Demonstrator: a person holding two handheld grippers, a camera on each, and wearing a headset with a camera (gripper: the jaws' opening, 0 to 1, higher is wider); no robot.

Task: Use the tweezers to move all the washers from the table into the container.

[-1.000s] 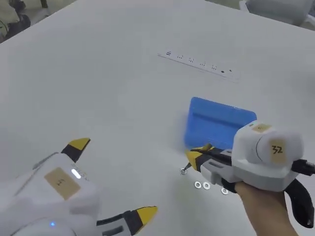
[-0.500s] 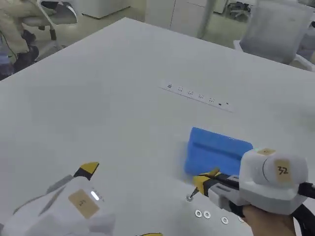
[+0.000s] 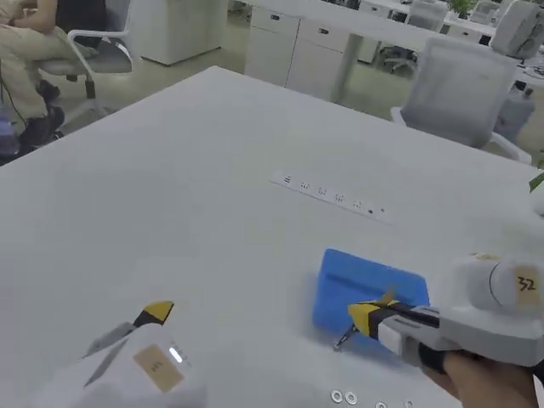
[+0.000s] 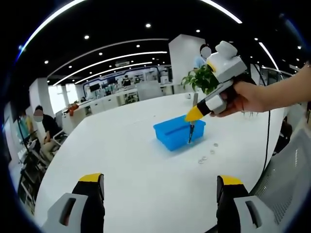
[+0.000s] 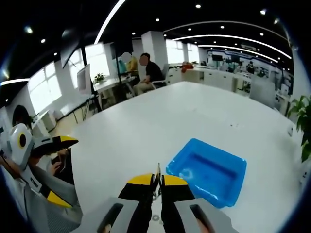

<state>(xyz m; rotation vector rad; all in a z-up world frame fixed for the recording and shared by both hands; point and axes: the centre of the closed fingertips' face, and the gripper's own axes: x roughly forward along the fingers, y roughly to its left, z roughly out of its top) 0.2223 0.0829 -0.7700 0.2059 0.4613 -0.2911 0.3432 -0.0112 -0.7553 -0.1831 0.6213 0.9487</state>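
The blue container (image 3: 367, 287) sits on the white table (image 3: 195, 195). My right gripper (image 3: 371, 314) is shut on thin metal tweezers (image 3: 342, 338), whose tip hangs just at the container's near edge. Whether the tip carries a washer is too small to tell. Loose washers (image 3: 343, 397) lie on the table in front of the container, also seen as washers (image 4: 202, 158) in the left gripper view. There the tweezers (image 4: 190, 133) point down beside the container (image 4: 178, 133). My left gripper (image 4: 159, 180) is open and holds nothing, well to the left, with one fingertip (image 3: 157, 313) showing in the head view.
A white power strip (image 3: 327, 194) lies on the table beyond the container. Office chairs (image 3: 459, 93) stand past the far edge, and a seated person (image 3: 34, 51) is at the far left. A potted plant (image 4: 200, 78) stands behind the right gripper (image 4: 219, 73).
The head camera has tilted up, so everything sits lower in view. My right gripper has carried the tweezers tip away from the loose washers, up to the container's near edge. The left gripper stays open.
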